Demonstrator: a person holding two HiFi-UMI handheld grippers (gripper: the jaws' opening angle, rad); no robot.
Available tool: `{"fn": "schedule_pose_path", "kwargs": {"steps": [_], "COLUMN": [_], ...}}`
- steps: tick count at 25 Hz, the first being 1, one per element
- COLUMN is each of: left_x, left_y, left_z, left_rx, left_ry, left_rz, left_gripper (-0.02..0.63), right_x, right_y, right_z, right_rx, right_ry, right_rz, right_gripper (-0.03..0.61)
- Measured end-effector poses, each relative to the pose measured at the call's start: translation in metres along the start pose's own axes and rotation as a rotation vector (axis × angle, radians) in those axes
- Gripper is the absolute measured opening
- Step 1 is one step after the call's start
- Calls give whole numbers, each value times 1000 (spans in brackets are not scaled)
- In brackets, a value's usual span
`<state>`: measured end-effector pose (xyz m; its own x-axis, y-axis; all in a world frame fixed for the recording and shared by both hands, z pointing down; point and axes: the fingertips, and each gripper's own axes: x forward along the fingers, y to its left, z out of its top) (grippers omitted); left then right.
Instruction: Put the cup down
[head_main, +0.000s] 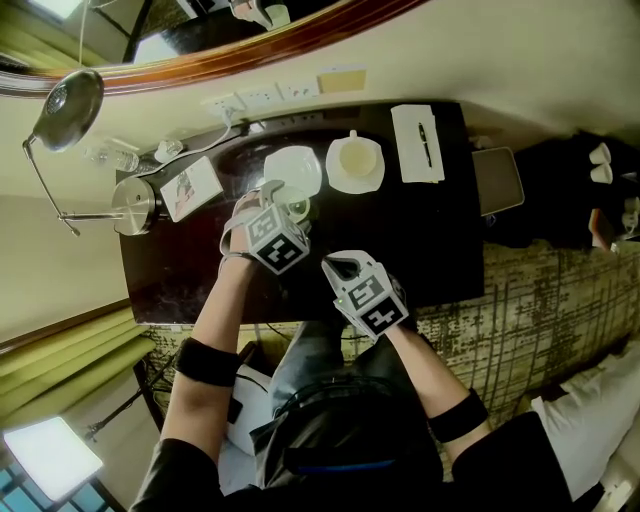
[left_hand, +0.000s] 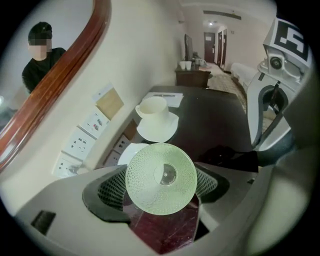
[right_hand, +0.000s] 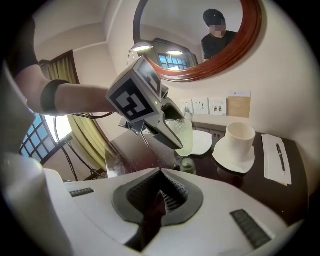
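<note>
The step in hand is the carrying of the cup, just ahead of the setting down. The left tool (head_main: 285, 205) is grasping the pale green glass cup (left_hand: 161, 178): in the left gripper view the round base of the cup sits between the two jaws, and the ribbed pads press on its sides. In the right gripper view the cup hangs clear above the dark table (head_main: 420, 240), a little tilted, with its faint reflection on the glossy top under it. It is near the empty saucer (head_main: 293, 168), on that saucer's near side, and to the left of the white cup (head_main: 357, 160) that stands on a second saucer.

The right tool (right_hand: 159, 197) is clenched with nothing between its jaws, and it waits near the table's near edge, to the right of the left one.

I judge that the next move calls for bringing the cup upright and lowering it slowly until its base meets a support, the empty saucer or the bare table beside it; which one is meant I cannot tell. Only then should the jaws let go, because glass on such a hard top may tip or knock.
</note>
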<state>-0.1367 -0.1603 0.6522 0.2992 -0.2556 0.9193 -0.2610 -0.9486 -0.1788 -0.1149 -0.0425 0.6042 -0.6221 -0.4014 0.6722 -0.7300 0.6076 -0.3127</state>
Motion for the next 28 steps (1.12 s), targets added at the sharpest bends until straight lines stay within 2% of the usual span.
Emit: {"fn": "schedule_pose_path", "kwargs": {"steps": [7, 12, 20, 28], "left_x": [8, 24, 46, 49], "left_y": [54, 68, 74, 77], "left_z": [19, 18, 13, 17], "left_rx": [0, -9, -21, -62], "left_ry": [-8, 5, 20, -17], "left_rz": [30, 9, -8, -3], "left_gripper": [390, 391, 391, 394], "right_x": [6, 7, 11, 12], "right_y": [-12, -17, -23, -27], "right_z": [36, 54, 41, 39], "right_rx": [-31, -44, -17, -6], "right_ry": [-39, -64, -43, -39], "right_rz": [-7, -10, -13, -12], "right_gripper": [11, 12, 11, 12]}}
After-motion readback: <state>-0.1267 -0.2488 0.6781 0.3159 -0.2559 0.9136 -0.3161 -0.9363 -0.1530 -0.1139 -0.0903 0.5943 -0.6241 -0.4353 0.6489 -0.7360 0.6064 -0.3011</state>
